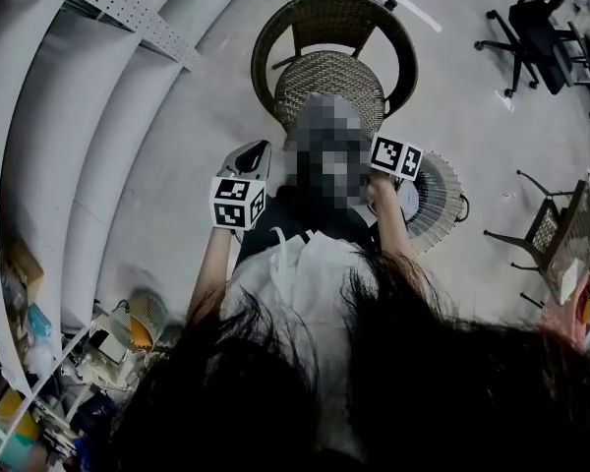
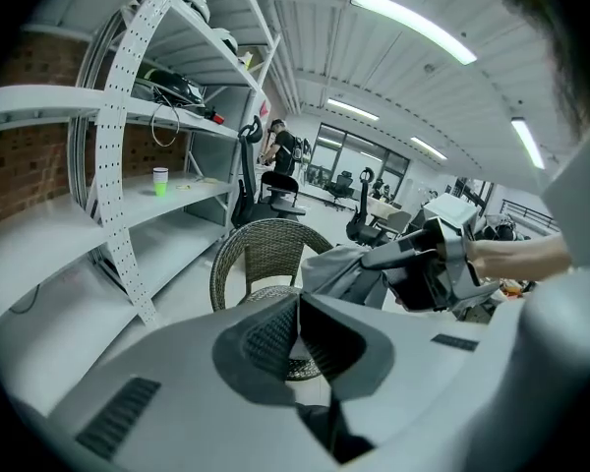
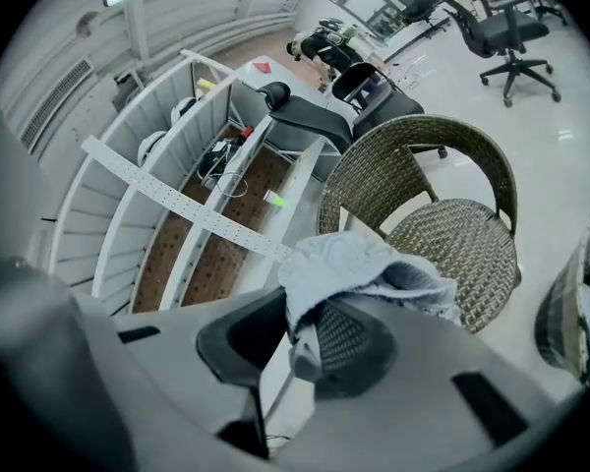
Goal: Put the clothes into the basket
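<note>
Head view | pale floor [image 1: 452,116] | wicker chair [image 1: 329,72] | shelving [image 1: 69,146] | right tool [image 3: 295,337] pinches garment [image 3: 359,264]

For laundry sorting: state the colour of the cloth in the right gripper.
The cloth is light grey; right gripper view.

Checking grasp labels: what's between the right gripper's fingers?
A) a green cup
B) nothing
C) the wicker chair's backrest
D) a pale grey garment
D: in the right gripper view, the pale grey garment bunches over the right gripper and runs down between its fingers, which are closed on it; the wicker chair stands apart behind.
</note>
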